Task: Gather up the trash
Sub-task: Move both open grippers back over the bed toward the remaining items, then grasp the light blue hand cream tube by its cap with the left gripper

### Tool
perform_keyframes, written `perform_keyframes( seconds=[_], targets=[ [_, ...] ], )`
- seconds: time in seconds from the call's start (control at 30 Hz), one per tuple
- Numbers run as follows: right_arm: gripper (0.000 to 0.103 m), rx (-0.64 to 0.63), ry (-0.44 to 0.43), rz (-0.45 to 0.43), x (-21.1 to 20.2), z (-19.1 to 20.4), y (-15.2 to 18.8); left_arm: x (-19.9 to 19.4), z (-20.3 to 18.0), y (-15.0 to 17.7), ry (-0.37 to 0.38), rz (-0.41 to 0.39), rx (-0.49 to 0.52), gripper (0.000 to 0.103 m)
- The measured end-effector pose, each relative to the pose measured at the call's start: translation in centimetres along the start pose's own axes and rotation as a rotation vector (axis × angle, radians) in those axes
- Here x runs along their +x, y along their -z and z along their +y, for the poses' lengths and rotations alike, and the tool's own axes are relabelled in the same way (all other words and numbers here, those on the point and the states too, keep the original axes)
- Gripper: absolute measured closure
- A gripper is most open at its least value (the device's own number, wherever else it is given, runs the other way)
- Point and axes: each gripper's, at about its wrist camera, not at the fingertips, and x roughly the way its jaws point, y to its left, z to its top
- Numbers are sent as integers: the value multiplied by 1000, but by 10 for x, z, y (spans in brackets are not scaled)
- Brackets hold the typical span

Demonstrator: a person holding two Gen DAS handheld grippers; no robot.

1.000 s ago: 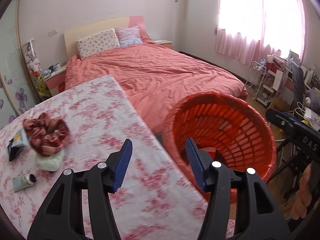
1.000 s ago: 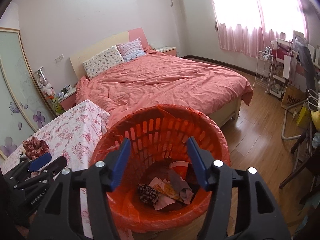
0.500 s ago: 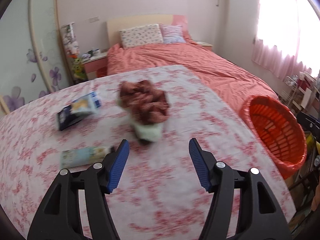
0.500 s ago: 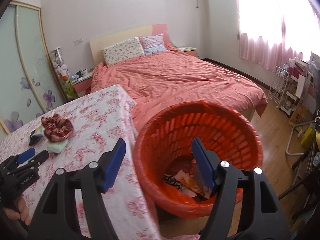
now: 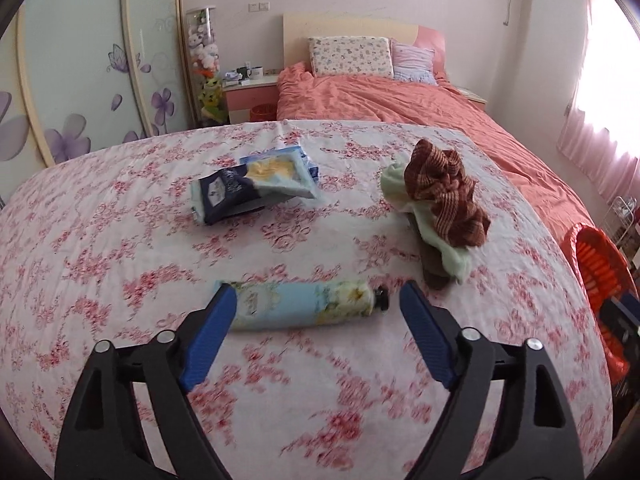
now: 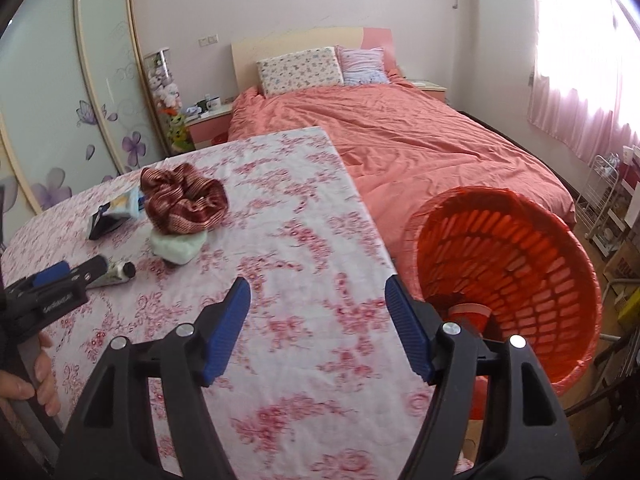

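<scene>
A light blue flowered tube with a black cap lies on the flowered tablecloth. My left gripper straddles it. Its jaws are opening and the pads stand clear of the tube's ends. Behind it lie snack packets and a brown scrunchie on a pale green cloth. My right gripper hangs open and empty over the table's right part, beside the orange basket. The right wrist view also shows the left gripper at the tube.
The basket stands on the floor off the table's right edge, with a red cup inside. A bed with a salmon cover lies beyond. A person's hand holds the left gripper's handle. A wire rack stands by the window.
My left gripper swung from the basket across the table to the tube, and its jaws widened. My right gripper moved from above the basket to over the table's edge.
</scene>
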Motion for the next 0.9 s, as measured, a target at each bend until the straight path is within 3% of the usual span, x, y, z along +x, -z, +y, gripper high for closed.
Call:
perform_keyframes(
  seconds=[0.27,0.53,0.67,0.77,0.9],
  targets=[
    [34,-5,-18,29,13,13,0,26,-9,7,-126,72,29,13],
    [34,-21,-46,47,20,24,4,0,50,32,-93,93,-34,14],
    [34,-30,-65,55,23,33,5,-9,70,32,-33,84,-98,14],
    [34,-38,-73,61,25,40,5,-9,68,26,-3,67,-105,19],
    [34,-49,-77,64,26,46,4,5,71,20,16,118,-174,33]
  ],
)
